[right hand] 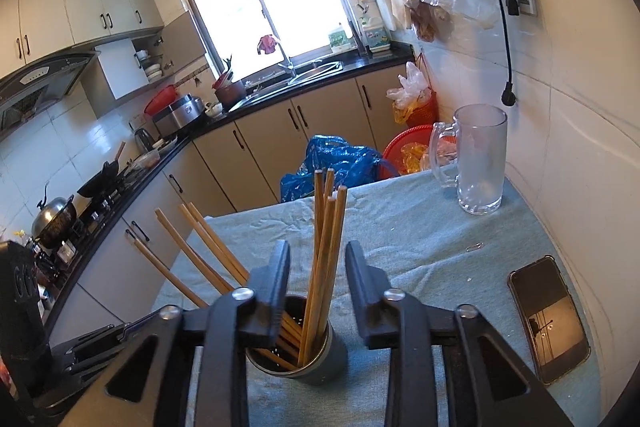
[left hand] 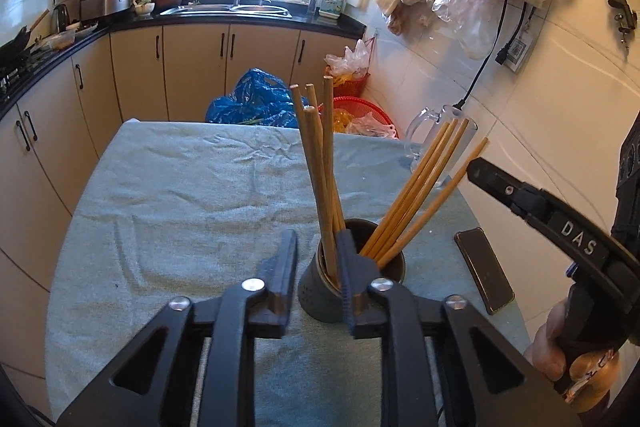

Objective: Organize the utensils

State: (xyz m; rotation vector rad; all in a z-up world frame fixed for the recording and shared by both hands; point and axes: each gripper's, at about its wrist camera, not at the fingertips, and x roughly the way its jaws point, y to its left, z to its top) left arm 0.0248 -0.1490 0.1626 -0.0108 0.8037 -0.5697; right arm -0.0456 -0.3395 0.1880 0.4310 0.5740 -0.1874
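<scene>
The landmark here is the dark perforated chopstick holder [left hand: 352, 279], which stands upright on the blue-grey towel [left hand: 180, 195] covering the table. All the chopsticks are already in it, in two bundles: a darker brown bundle [left hand: 320, 163] standing nearly upright and a lighter bundle [left hand: 424, 187] fanning out over the holder's rim toward the right-hand tool. They lean like that because the holder is wider than the bundles and nothing props them inside it.

The left gripper [left hand: 316, 267] sits just in front of the holder with its jaws spread a little; one finger overlaps the holder's rim in the view, but nothing is pinched between the pads. The right gripper [right hand: 316, 275] hovers over the holder from the other side, its jaws also parted, with the darker bundle rising through the gap without either pad pressing on it. That reads as a release: both tools appear to have let go so the sticks settle under their own weight.

Beyond the holder, a glass mug [right hand: 478, 163] stands near the far corner of the table, and a phone [right hand: 550, 319] lies flat to the holder's right; both seem parked clear of the work.
</scene>
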